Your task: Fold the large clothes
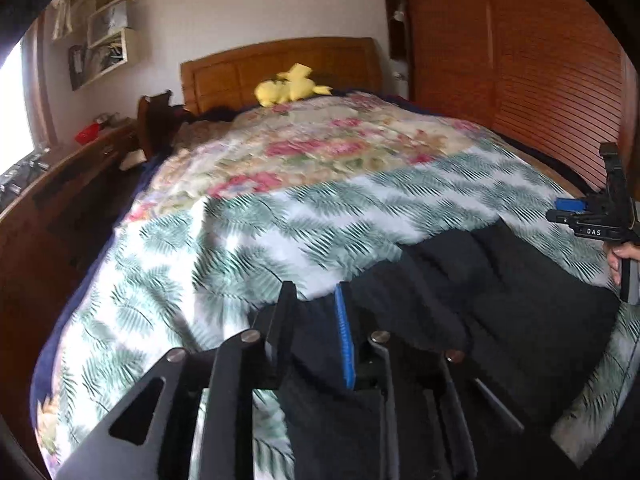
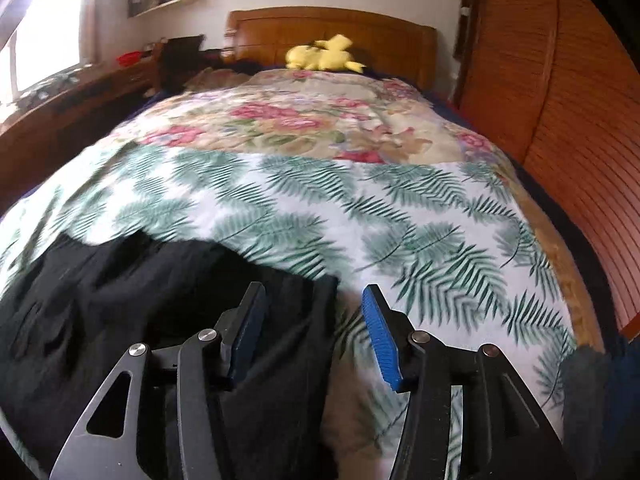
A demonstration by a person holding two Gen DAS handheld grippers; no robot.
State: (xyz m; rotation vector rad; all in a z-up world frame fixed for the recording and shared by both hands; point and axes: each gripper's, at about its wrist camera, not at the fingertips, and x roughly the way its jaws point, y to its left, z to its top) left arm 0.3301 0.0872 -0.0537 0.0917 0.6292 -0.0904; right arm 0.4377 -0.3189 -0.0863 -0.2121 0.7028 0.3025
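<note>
A large black garment (image 1: 500,280) lies across the near end of the bed on a fern-print cover (image 1: 240,232). It also shows in the right wrist view (image 2: 132,292), bunched at the left. My left gripper (image 1: 316,312) has black cloth between its narrowly spread fingers, and I cannot tell if it grips. My right gripper (image 2: 316,320) is open, its left finger over the garment's right edge, its blue-padded finger (image 2: 380,336) over the cover. The right gripper also shows at the right edge of the left wrist view (image 1: 592,216).
A yellow plush toy (image 1: 290,86) lies by the wooden headboard (image 1: 280,60). A floral quilt (image 2: 312,120) covers the far half of the bed. Louvred wooden wardrobe doors (image 2: 560,120) run along the right. A wooden sideboard (image 1: 60,184) and window stand at left.
</note>
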